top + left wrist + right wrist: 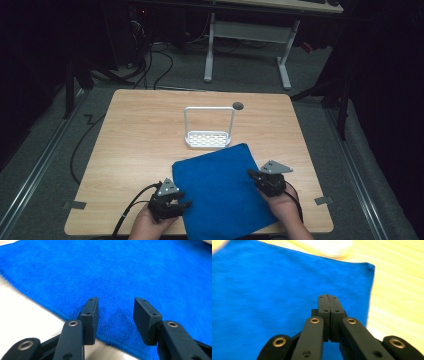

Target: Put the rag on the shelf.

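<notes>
The blue cloth [222, 190] lies flat on the table [135, 145], just in front of the white rack [208, 131]. Your left gripper [176, 204] sits at the cloth's left edge, the side far from the rack. Its jaws stand apart with the cloth edge between them, and they do not pinch it yet. If you close them too high, they may slide over the cloth and grab nothing. Your right gripper [254, 175] is squeezed tight with nothing in it, at the cloth's right edge. It cannot grab like that. If you lift with 1 side only, the cloth may drag, bunch up, or bump the rack.
</notes>
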The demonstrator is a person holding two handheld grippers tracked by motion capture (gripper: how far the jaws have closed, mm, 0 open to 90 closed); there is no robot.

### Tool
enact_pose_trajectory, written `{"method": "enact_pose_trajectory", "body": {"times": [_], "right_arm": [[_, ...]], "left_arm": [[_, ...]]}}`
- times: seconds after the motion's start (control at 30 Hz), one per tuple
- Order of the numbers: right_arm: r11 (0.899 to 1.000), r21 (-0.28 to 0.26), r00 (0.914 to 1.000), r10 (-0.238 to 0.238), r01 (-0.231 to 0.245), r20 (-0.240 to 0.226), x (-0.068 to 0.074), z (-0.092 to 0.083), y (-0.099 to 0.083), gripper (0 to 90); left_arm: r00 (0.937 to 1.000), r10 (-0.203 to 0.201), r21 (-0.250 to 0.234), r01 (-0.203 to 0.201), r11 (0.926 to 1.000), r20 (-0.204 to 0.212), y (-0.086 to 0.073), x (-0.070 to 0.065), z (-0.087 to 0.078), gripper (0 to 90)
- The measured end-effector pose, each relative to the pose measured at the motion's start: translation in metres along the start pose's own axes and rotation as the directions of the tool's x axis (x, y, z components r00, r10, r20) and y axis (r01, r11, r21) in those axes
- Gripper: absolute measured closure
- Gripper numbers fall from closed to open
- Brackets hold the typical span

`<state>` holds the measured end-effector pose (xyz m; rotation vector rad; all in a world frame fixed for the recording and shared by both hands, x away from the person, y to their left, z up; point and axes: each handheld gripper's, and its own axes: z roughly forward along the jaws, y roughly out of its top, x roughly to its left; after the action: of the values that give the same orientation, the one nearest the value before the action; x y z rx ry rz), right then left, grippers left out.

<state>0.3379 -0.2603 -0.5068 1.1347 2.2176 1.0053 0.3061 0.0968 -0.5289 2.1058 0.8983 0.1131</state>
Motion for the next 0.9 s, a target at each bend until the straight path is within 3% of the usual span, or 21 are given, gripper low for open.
{"method": "enact_pose_trajectory", "body": {"times": [0.13,0.3,0.47,0.63,0.77,0.9], "right_arm": [[0.998,0.043,0.9989,0.047,-0.047,0.003,-0.012,0.025,0.009,90.0],[0.994,0.100,0.9992,0.040,-0.039,-0.001,-0.010,0.043,0.011,90.0],[0.996,0.089,0.9994,0.031,-0.030,-0.015,-0.001,0.033,0.001,90.0],[0.996,0.085,0.9994,0.023,-0.021,-0.026,0.009,0.020,-0.009,90.0],[0.997,0.072,0.9985,-0.013,0.017,-0.053,0.022,0.011,-0.017,90.0],[0.997,0.067,0.9977,-0.035,0.039,-0.058,0.030,0.007,-0.020,87.3]], "left_arm": [[0.9993,-0.031,-0.009,0.031,0.9995,-0.022,0.000,0.018,-0.006,56.8],[0.9973,-0.056,-0.023,0.055,0.9982,-0.047,0.000,0.036,-0.010,57.5],[0.9961,-0.052,-0.019,0.051,0.9985,-0.071,-0.002,0.041,-0.014,57.6],[0.9954,-0.040,-0.013,0.039,0.9991,-0.087,-0.008,0.036,-0.021,57.5],[0.9929,-0.040,-0.011,0.039,0.9992,-0.112,-0.017,0.031,-0.029,57.5],[0.9919,-0.003,0.009,0.005,0.9999,-0.127,-0.017,0.028,-0.030,56.9]]}}
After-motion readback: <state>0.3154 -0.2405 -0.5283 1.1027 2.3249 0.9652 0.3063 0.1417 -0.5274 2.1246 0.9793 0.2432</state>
